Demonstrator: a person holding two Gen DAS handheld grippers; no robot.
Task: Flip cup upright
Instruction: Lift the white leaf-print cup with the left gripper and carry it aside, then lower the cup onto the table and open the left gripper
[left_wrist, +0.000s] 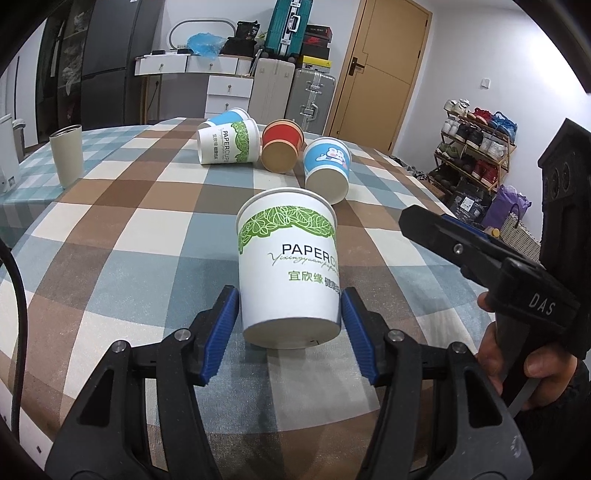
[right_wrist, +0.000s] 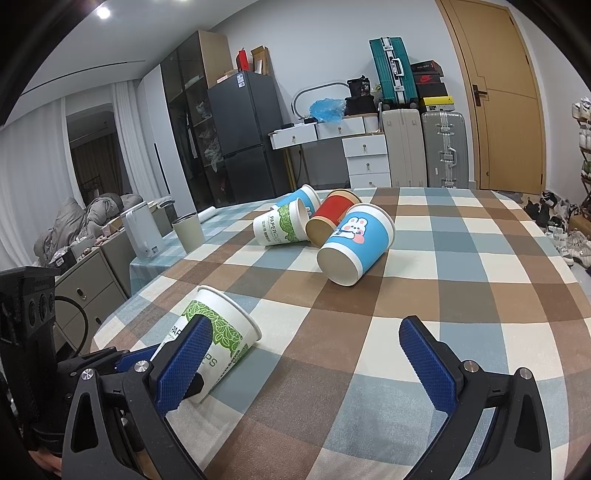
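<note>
Four tipped cups lie beyond the gripped cup.

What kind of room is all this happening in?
Most likely a lived-in home, perhaps a dining or spare room: a checked tablecloth with paper cups, a fridge, stacked suitcases, and a shoe rack.

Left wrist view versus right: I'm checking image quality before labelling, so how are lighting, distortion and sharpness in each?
Left wrist view: even indoor light, a soft shadow under the white paper cup in the left gripper, its print sharp, the checked tablecloth bulging from the fisheye. Right wrist view: a ceiling lamp glares at top left, dark corners, the door bowed, the right gripper sharp.
</note>
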